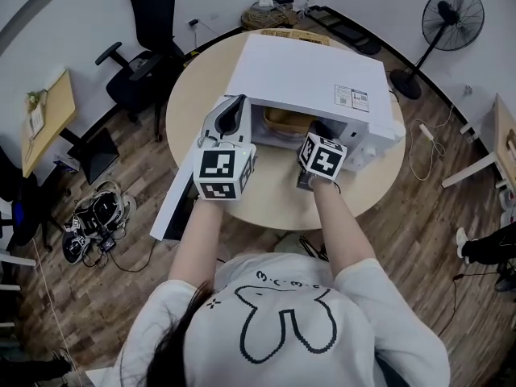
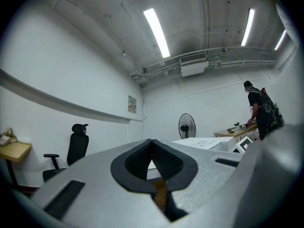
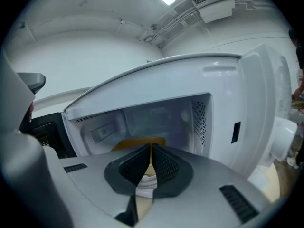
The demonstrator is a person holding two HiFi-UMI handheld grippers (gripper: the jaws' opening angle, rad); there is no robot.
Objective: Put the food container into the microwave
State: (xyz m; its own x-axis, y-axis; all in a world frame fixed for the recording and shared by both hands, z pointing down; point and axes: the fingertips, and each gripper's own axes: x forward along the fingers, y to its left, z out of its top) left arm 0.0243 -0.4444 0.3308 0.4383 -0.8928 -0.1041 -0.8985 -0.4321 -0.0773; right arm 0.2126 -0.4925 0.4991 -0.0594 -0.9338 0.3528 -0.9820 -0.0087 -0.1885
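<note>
round beige wooden surface (image 1: pixel 190 95) carrying a white box-shaped microwave oven (image 1: pixel 306 75), its door (image 1: pixel 173 208) swung wide to the left. a shallow tan food container (image 1: pixel 284 120) sits inside the open cavity. the right gripper (image 3: pixel 151 148) reaches into the opening, clenched on the near rim of the container (image 3: pixel 135 144). the left gripper (image 2: pixel 152 144) is raised beside the door hinge, jaws pressed together with nothing between them.

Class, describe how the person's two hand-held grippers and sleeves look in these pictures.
Both the left gripper and right gripper have pale grey moulded bodies, black ribbed pads and a cube with black-and-white square markers. The person wears a white short-sleeved top with a black line drawing.
</note>
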